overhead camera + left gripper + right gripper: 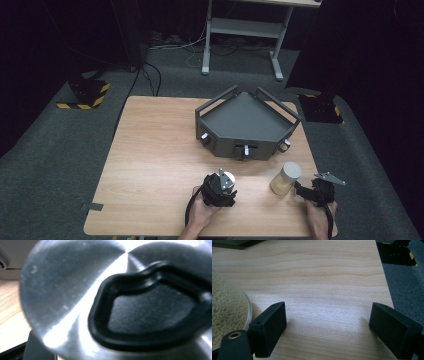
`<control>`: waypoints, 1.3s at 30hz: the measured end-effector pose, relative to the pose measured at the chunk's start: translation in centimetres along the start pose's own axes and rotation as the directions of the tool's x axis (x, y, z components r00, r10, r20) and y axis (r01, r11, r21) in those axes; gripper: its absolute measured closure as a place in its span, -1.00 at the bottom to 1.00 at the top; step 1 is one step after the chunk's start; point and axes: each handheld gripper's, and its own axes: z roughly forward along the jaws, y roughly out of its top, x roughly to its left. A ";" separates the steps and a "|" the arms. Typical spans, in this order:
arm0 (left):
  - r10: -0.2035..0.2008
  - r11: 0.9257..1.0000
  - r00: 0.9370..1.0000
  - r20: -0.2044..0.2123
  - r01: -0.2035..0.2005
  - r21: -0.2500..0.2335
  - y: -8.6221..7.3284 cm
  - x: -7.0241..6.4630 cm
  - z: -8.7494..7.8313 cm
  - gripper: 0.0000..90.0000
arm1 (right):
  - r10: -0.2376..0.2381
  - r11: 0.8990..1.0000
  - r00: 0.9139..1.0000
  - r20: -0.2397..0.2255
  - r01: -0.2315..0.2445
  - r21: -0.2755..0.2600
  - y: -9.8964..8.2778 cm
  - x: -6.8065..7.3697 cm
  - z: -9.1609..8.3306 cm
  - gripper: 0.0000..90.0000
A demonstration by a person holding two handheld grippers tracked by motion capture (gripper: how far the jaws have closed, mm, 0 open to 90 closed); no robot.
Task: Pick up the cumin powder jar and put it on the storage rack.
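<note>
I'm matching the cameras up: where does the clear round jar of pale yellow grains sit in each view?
High view: clear round jar of pale yellow grains at lower right.
Right gripper view: the jar at the left edge.
Left gripper view: a shiny round metal thing up close.
Shared landmark: the light wooden table.

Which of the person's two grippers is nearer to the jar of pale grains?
Right. The right gripper sits just beside the jar of pale grains, jaws open on bare table. The left gripper is farther off, at a metal lid.
</note>
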 end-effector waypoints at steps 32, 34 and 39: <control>-0.021 1.000 1.000 0.017 0.022 -0.021 0.5 0.7 -1.2 -0.30 | -0.003 1.000 1.000 -0.002 0.003 0.000 0.0 0.0 0.0 -0.69; -0.025 0.999 0.999 0.022 0.026 -0.023 0.8 1.1 -1.6 -0.30 | -0.003 1.000 1.000 -0.002 0.003 0.000 0.0 0.0 0.0 -0.69; -0.024 0.999 0.999 0.024 0.025 -0.020 1.3 1.4 -2.1 -0.30 | -0.003 1.000 1.000 -0.002 0.003 0.000 0.0 0.0 0.0 -0.69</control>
